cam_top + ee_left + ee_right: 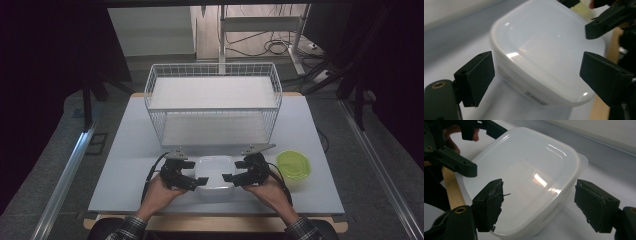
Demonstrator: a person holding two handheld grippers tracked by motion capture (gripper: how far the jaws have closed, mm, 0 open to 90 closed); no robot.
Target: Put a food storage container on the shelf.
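You have a white wire basket (pixel 214 102) standing at the back of the pale counter (pixel 125 165). A green lidded bowl (pixel 293 165) sits near the right edge. Cables (pixel 272 46) lie on the floor beyond.

Wire rack (pixel 212 100) blocks behind; green bowl (pixel 293 165) right.

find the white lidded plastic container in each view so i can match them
High view: white lidded plastic container at the near table edge, between both grippers.
Left gripper view: centre, between open jaws.
Right gripper view: centre, between open jaws.
Shared landmark: the container's printed side label.
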